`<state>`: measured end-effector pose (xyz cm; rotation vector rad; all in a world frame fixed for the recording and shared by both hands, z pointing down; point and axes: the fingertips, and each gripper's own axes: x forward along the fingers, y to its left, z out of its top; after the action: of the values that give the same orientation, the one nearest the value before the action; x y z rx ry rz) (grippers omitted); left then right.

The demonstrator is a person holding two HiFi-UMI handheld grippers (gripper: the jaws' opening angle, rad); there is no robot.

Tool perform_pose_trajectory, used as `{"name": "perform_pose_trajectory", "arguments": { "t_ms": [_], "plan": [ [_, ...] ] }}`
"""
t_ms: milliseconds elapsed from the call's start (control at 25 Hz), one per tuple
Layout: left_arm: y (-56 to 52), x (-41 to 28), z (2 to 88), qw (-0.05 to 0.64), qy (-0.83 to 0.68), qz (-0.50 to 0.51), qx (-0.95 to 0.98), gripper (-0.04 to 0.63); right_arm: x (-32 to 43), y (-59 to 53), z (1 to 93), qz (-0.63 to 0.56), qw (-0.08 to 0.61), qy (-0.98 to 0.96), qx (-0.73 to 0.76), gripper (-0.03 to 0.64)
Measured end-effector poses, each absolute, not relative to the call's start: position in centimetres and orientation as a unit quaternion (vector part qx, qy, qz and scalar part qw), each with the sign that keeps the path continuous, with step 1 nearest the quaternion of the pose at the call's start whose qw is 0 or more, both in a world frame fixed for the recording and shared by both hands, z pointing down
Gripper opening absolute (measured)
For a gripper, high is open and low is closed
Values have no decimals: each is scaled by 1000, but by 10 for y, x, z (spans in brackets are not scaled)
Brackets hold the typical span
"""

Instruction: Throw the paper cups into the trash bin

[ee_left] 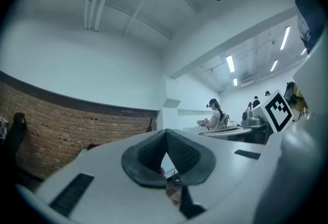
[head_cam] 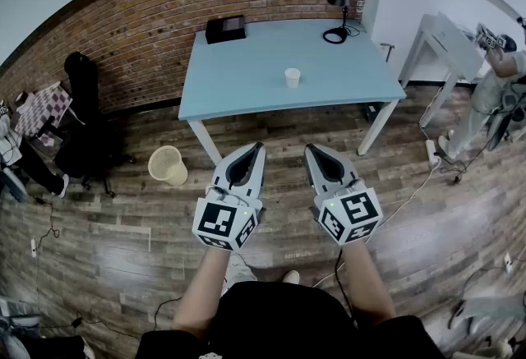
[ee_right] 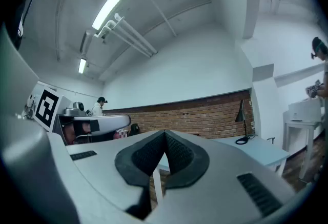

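One white paper cup (head_cam: 292,77) stands upright near the middle of the light blue table (head_cam: 246,82). A cream mesh trash bin (head_cam: 168,165) sits on the wooden floor left of the table's front left leg. My left gripper (head_cam: 257,149) and right gripper (head_cam: 311,151) are held side by side above the floor, short of the table's front edge, both pointing toward it. Both are shut with nothing between the jaws. In the left gripper view the left gripper's tips (ee_left: 165,133) meet, and in the right gripper view the right gripper's tips (ee_right: 164,133) meet too.
A black desk lamp (head_cam: 340,4) and a black box (head_cam: 225,28) stand at the table's back edge by the brick wall. A black office chair (head_cam: 82,131) is at the left. A white desk (head_cam: 444,41) with a person beside it is at the right. Cables lie on the floor.
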<state>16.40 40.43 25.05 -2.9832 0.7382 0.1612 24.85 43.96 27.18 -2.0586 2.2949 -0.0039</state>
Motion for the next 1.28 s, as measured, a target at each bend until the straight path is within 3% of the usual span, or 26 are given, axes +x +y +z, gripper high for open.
{"name": "perform_pose_trajectory", "arguments": {
  "t_ms": [640, 1280],
  "plan": [
    [409, 182, 265, 30, 248, 31, -968, 2, 266, 441, 280, -7, 46, 754, -656, 3],
    [326, 215, 281, 42, 198, 1, -979, 2, 286, 347, 287, -17, 36, 742, -669, 3]
  ]
}}
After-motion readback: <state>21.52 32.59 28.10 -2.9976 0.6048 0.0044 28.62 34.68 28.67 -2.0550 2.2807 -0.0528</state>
